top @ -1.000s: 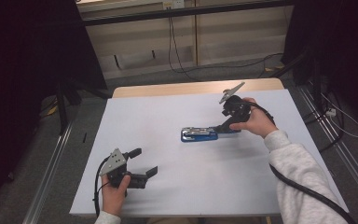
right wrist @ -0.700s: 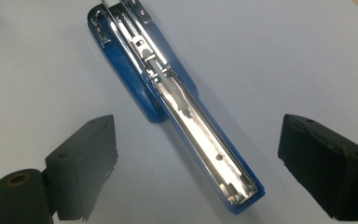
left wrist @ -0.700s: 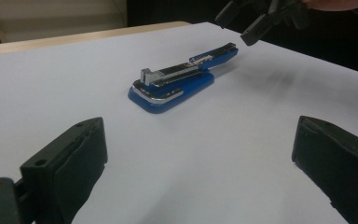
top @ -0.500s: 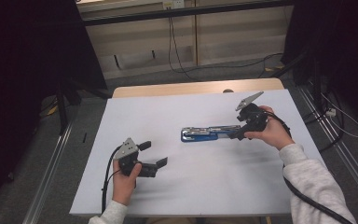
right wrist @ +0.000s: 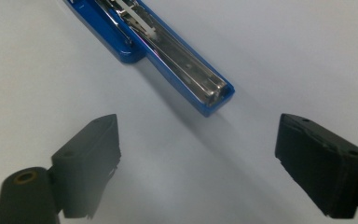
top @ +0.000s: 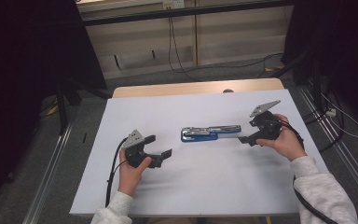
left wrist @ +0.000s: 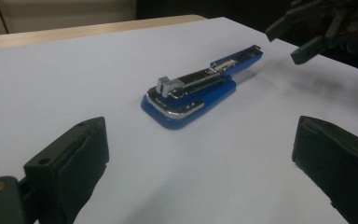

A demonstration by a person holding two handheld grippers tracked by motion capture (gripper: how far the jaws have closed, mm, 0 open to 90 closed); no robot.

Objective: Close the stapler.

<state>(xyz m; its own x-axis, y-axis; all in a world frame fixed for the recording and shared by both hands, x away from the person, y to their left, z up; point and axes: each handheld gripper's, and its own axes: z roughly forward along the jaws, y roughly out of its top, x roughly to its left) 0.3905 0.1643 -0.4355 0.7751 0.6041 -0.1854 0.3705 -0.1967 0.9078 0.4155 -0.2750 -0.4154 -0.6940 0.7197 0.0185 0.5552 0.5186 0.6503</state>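
Stapler (top: 209, 133) lies flat mid-table (top: 205, 186), long axis left-right, blue base down, metal top up. Your right gripper (top: 251, 136) sits just beside stapler's right end, not touching; jaws wide apart, just been closing a little, nothing between them. Your left gripper (top: 161, 148) hovers near stapler's left end, apart from it; jaws spread, empty.

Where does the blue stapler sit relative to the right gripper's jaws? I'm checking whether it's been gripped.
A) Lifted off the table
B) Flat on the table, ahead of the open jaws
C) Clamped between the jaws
B: the stapler lies flat on the white table, beyond the right gripper, whose jaws stand wide apart with nothing between them.
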